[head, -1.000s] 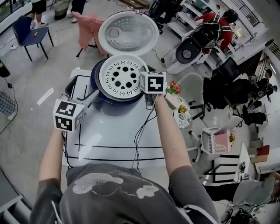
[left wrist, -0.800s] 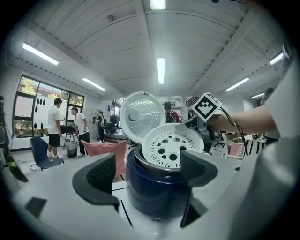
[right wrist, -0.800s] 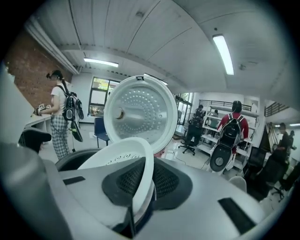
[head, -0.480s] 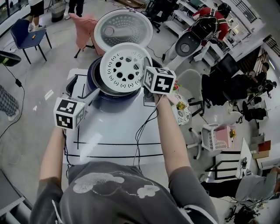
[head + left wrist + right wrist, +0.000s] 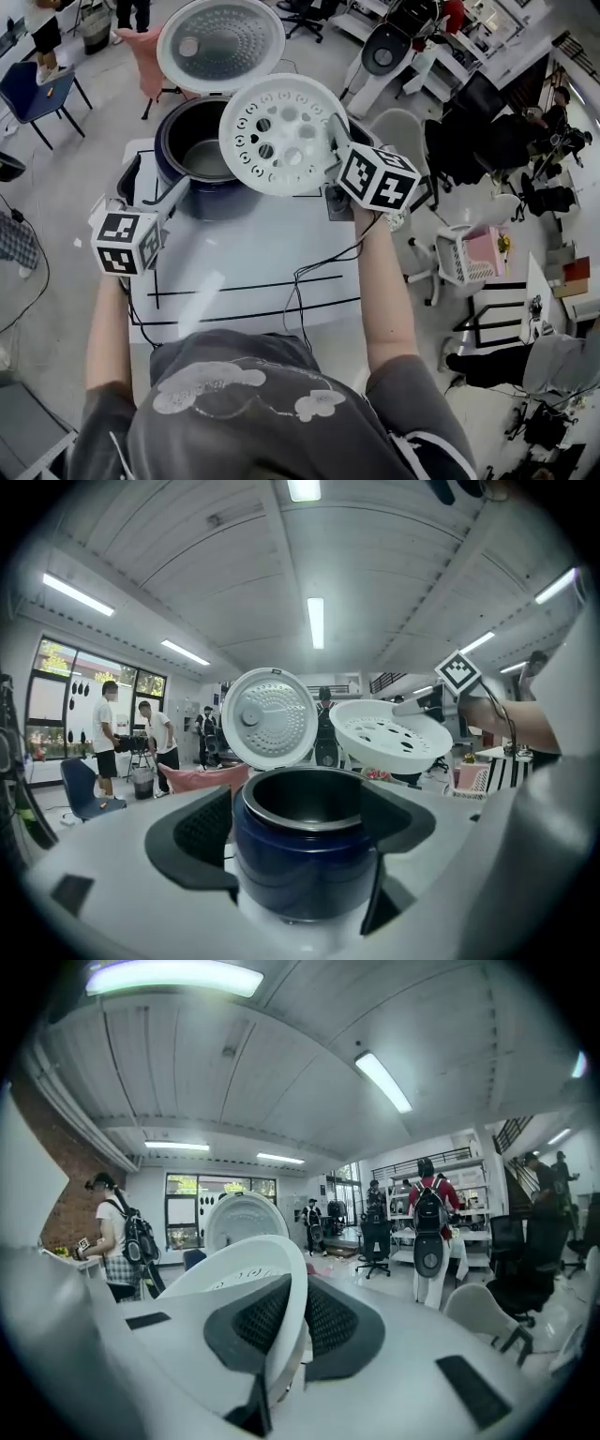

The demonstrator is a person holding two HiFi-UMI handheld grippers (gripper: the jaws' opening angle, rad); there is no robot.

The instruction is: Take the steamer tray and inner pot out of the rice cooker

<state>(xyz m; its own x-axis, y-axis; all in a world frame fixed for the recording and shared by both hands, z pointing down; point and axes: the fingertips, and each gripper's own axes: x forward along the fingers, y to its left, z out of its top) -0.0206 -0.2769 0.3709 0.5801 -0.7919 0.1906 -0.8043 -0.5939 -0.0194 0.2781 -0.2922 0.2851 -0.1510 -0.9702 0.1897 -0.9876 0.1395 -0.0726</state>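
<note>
While the rice cooker [image 5: 202, 202], with the inner pot [image 5: 202, 155] seated inside, was framed just ahead of the left gripper's [image 5: 300, 855] spread jaws, the steamer tray [image 5: 281, 131] was pinched by its rim in the right gripper [image 5: 286, 1330], clear of the cooker.

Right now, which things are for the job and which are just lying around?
For the job: steamer tray, pinched by the right gripper; inner pot; rice cooker.
Just lying about: blue chair, white chair, pink cloth.
</note>
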